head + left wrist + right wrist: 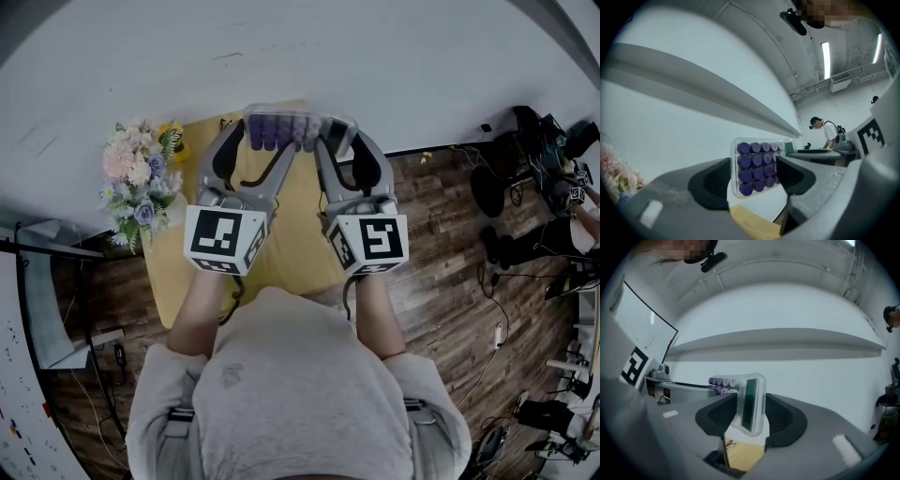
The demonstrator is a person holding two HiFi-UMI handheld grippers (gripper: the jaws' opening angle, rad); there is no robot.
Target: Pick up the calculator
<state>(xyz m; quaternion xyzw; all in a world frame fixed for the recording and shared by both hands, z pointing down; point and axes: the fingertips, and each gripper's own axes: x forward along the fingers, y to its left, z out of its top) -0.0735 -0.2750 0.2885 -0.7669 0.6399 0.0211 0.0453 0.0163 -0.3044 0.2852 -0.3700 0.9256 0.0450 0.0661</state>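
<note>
Already lifted: the calculator (pixel 295 128) is hanging above the table (pixel 291 234), upper centre of frame.
Left tongs (pixel 753 177) and right tongs (pixel 751 414) are each clamping one end; the pickup is looking done.

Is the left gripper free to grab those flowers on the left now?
Probably not: the left gripper, like the right gripper, is clamped on the calculator. The path to the flowers looks open otherwise.

calculator (pixel 298 128): clear glossy plastic case, smooth purple keys | left gripper (pixel 754 174): matt grey plastic, dark ribbed pads (pixel 716 178) | table (pixel 292 234): smooth pale wood | floor (pixel 441 225): dark grained wood planks
</note>
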